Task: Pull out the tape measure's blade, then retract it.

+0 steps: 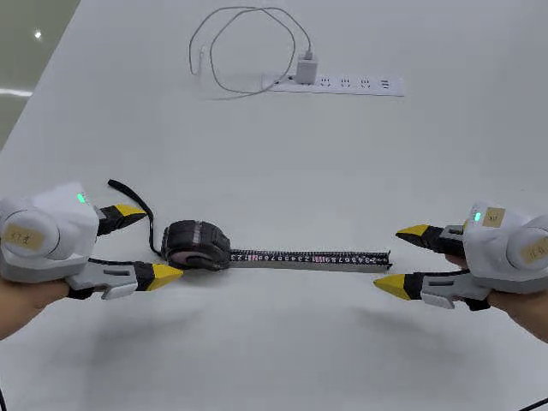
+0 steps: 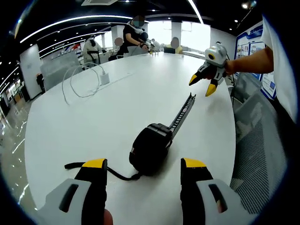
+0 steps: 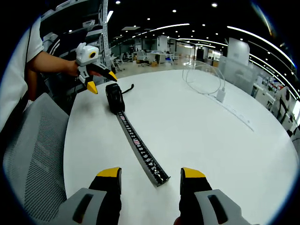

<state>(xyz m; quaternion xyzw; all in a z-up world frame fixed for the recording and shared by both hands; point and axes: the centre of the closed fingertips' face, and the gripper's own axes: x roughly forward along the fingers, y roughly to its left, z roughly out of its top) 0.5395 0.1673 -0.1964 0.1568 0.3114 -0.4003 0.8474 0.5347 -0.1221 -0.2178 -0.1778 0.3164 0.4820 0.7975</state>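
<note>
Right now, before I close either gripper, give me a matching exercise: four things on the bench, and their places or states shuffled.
1 tape measure case
2 blade
3 right gripper
4 power strip

A open, at the blade's free end
B far side, charger plugged in
C black, just ahead of the open left gripper
D pulled out, lying flat

Pairs: 1-C; 2-D; 3-A; 4-B

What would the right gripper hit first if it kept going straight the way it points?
Most likely the free end of the tape measure's blade, which lies just ahead of the right gripper, in line with the gap between its open jaws. How high the gripper is above the blade is unclear.
</note>
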